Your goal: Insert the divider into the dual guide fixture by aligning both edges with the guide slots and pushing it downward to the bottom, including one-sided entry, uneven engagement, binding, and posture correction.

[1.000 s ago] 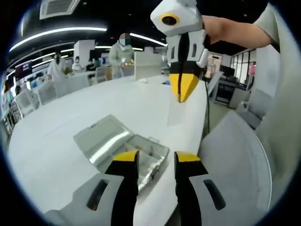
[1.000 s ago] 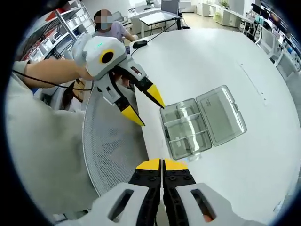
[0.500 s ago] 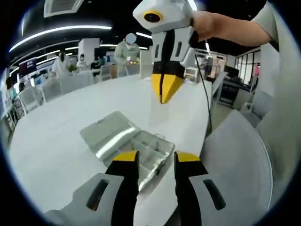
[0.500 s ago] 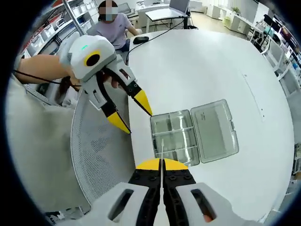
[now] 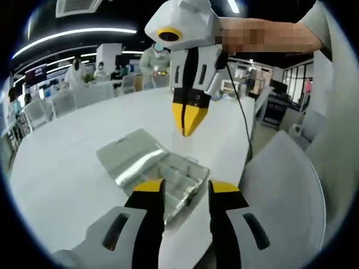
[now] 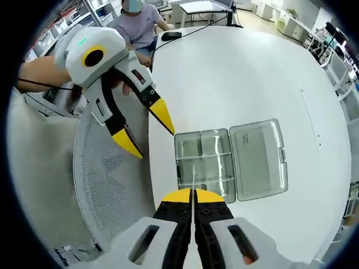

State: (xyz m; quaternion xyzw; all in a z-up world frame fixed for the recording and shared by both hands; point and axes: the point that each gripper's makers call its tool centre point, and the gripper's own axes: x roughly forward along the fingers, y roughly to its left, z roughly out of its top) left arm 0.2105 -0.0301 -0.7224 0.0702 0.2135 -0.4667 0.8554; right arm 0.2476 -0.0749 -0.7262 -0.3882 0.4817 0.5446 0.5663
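Observation:
A clear plastic organizer box [image 6: 203, 162] lies open on the white table [image 6: 235, 73], its compartment tray beside its flat lid [image 6: 259, 159]. My right gripper [image 6: 193, 195] is shut on a thin clear divider [image 6: 193, 178], seen edge-on and hanging over the tray's near side. In the left gripper view the right gripper [image 5: 188, 122] points down above the box [image 5: 168, 176]; the divider under it is hard to make out. My left gripper [image 5: 187, 188] is open and holds nothing, just off the box's end near the table edge, and appears as the left gripper [image 6: 147, 134] beside the tray.
A grey mesh chair seat [image 6: 106, 185] sits right off the table edge beside the box, also seen as the chair [image 5: 280, 190]. People stand and sit at other desks [image 5: 78, 84] far behind. A cable and small dark object [image 6: 171, 35] lie at the table's far edge.
The right gripper with the divider has come in over the box's tray and lower. The left gripper has stayed open near the box's end.

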